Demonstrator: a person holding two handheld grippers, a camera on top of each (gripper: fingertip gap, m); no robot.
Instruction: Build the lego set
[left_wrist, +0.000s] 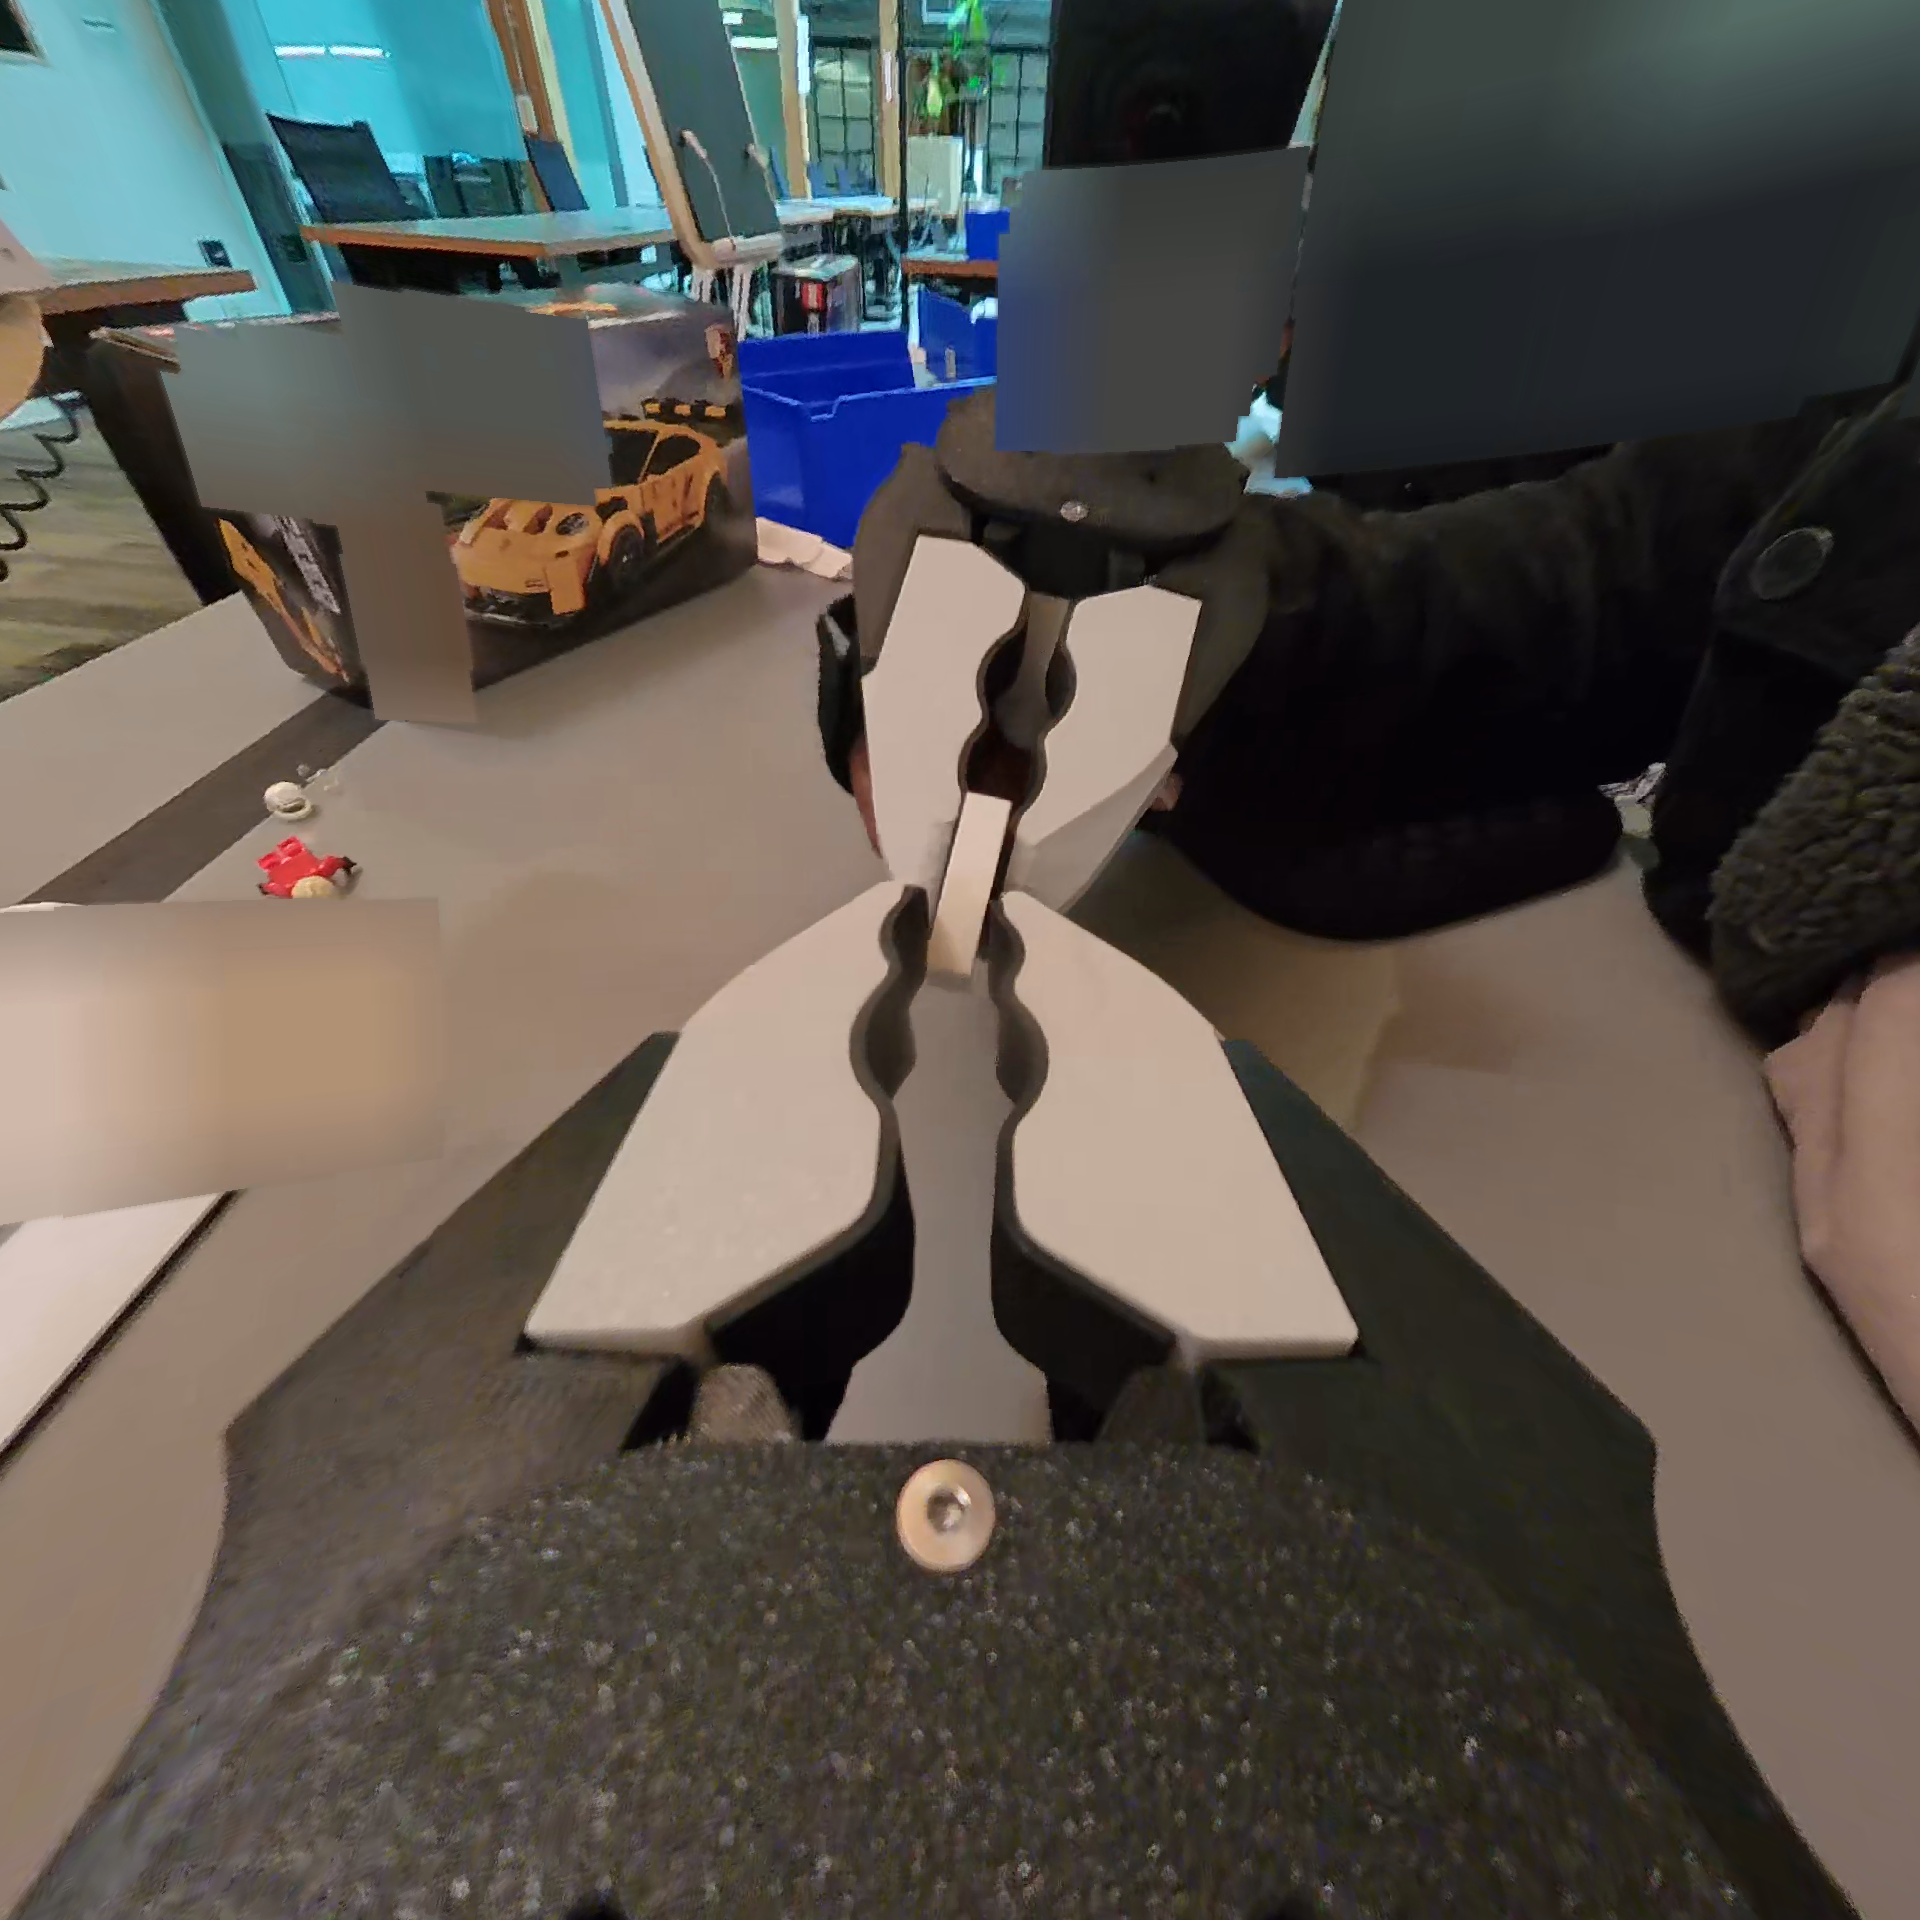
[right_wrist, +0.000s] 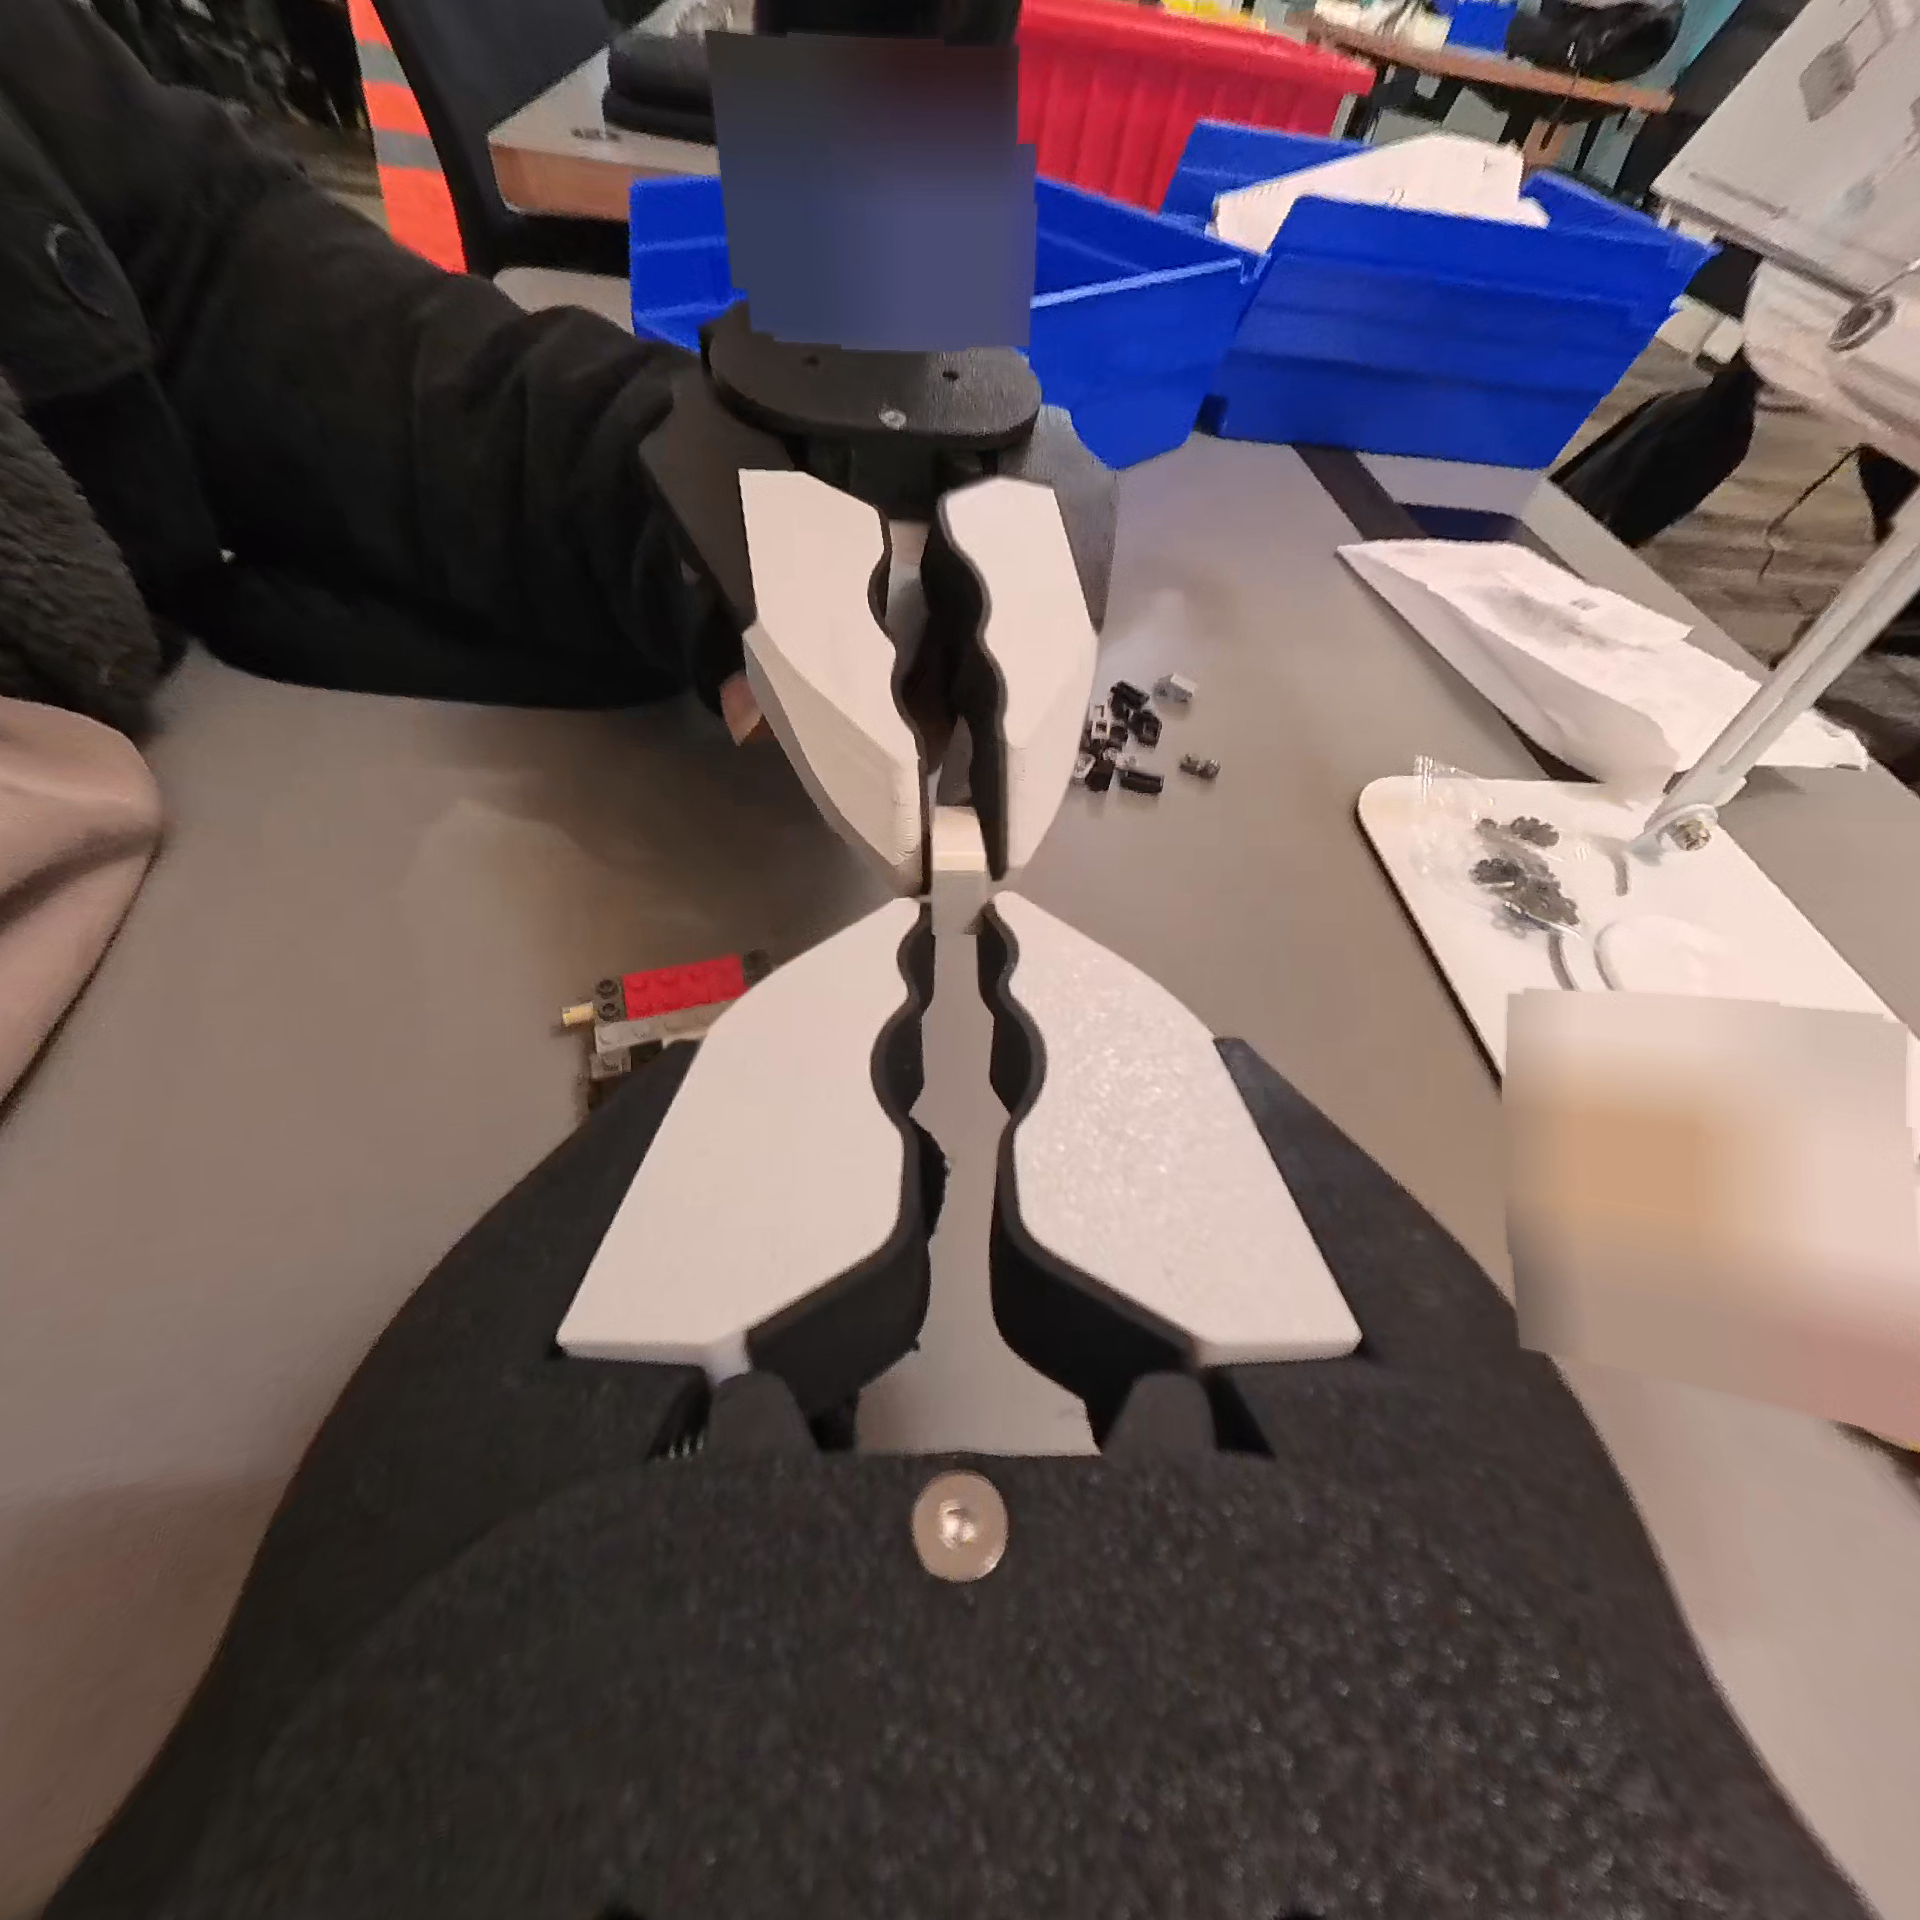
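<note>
My two grippers face each other tip to tip above the grey table (left_wrist: 623, 790). A small white lego piece (left_wrist: 966, 883) stands on end between them. My left gripper (left_wrist: 951, 920) is shut on its near end in the left wrist view. My right gripper (left_wrist: 977, 868) comes from the far side and is shut on its other end. In the right wrist view the right gripper (right_wrist: 956, 912) pinches the white piece (right_wrist: 958, 847) from below the left gripper (right_wrist: 956, 868). I cannot tell whether it is one piece or two joined.
A lego box (left_wrist: 623, 499) picturing a yellow car stands back left, with a small red build (left_wrist: 296, 868) before it. A red and grey part-build (right_wrist: 670, 992), loose black pieces (right_wrist: 1127, 738), a booklet (right_wrist: 1558, 644), a white tray (right_wrist: 1714, 914) and blue bins (right_wrist: 1434, 312) lie around. The grippers are tip to tip, or close to it. The small red build (left_wrist: 296, 868) is about equally far from each gripper, around 30 centimeters.
</note>
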